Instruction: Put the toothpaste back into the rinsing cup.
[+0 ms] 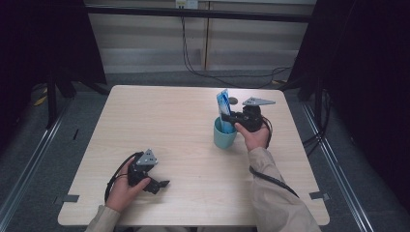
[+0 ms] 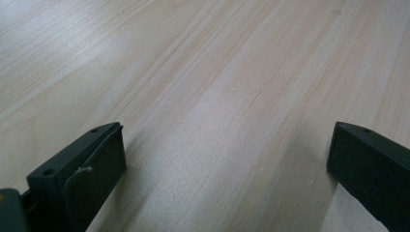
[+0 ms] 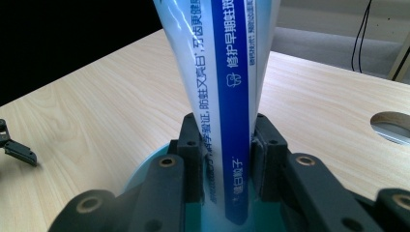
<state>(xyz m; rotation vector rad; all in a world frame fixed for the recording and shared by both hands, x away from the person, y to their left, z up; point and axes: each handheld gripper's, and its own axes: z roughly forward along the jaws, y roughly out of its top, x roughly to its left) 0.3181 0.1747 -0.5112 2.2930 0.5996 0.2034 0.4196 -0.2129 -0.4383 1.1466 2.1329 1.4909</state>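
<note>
upright, toothpaste tube in teal cup, right claw gripping

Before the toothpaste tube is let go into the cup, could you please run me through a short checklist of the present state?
1. Right claw grips the toothpaste tube: ok, its jaws press on both sides of the tube.
2. Tube's lower end inside the teal cup: ok, it dips below the rim.
3. Tube touching the cup's bottom: cannot tell, hidden by the claw.
4. Cup upright on the table: ok.
5. Left claw out of the way: ok, open, low over bare wood, well apart from the cup.
6. Tube upright: not ok, it leans slightly.
</note>
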